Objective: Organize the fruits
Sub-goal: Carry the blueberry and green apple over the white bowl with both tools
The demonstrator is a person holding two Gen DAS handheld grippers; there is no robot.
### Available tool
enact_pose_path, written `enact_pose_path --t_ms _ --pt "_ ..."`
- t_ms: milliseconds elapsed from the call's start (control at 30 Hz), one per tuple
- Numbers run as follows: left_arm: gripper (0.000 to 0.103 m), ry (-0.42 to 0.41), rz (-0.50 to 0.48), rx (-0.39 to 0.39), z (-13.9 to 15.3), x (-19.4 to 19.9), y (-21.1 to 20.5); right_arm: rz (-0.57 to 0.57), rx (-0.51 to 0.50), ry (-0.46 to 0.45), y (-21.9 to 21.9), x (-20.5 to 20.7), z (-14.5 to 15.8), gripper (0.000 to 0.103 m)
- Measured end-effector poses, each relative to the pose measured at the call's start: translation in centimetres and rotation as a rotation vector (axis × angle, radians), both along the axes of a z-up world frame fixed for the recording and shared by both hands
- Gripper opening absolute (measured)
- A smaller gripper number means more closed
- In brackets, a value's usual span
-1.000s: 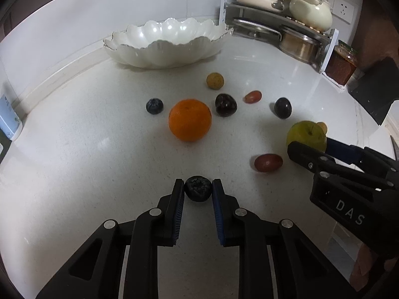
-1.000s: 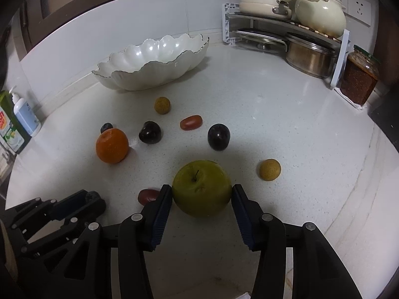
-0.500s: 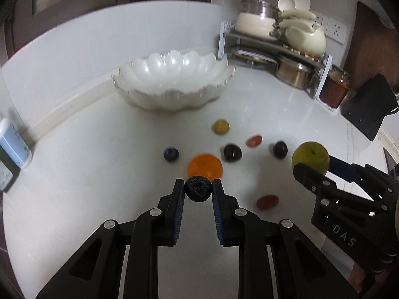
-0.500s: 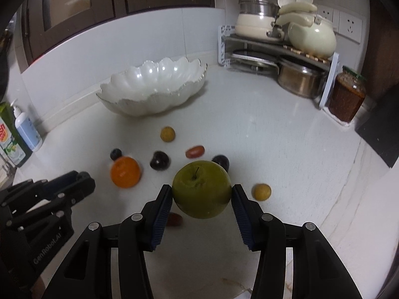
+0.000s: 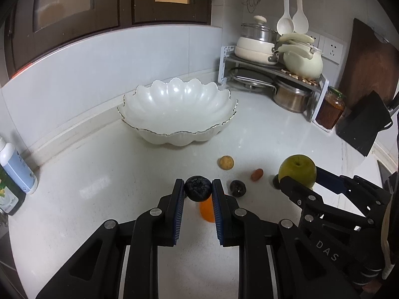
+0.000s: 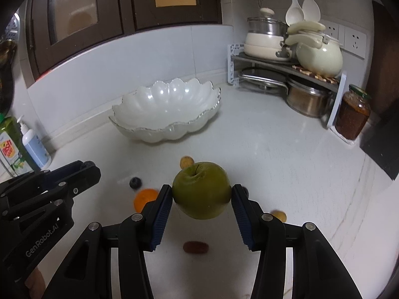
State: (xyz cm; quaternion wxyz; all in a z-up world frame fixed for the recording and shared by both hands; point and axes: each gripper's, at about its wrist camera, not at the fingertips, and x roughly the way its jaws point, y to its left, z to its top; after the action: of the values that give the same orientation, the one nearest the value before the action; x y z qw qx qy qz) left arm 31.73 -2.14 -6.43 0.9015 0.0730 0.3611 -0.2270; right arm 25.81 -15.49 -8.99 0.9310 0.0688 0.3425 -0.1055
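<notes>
Left wrist view: a blueberry (image 5: 197, 188) is pinched between the left gripper (image 5: 198, 191) pads at frame centre. A green apple (image 6: 201, 190) is clamped by the right gripper (image 6: 202, 194). One white bowl (image 6: 164, 127) is seen upper centre.

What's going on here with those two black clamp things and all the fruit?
A person is sorting fruit with a handheld gripper in each hand. The left gripper has its jaws shut on a blueberry, and the right gripper is clamped on a green apple, both held above the counter. The white scalloped bowl ahead is empty. An orange and small fruits lie loose.
</notes>
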Motion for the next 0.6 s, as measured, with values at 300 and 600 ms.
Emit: enact_pose_path --t_ms 300,600 --pt "0.023 -0.032 0.074 -0.007 1.4 0.9 -0.5 0.066 0.004 -0.059 -0.9 1.6 1.4 0.05" --pt "0.023 -0.056 0.121 -0.021 3.1 2.9 -1.8 0.144 -0.002 -0.13 -1.7 4.0 3.7 0.05"
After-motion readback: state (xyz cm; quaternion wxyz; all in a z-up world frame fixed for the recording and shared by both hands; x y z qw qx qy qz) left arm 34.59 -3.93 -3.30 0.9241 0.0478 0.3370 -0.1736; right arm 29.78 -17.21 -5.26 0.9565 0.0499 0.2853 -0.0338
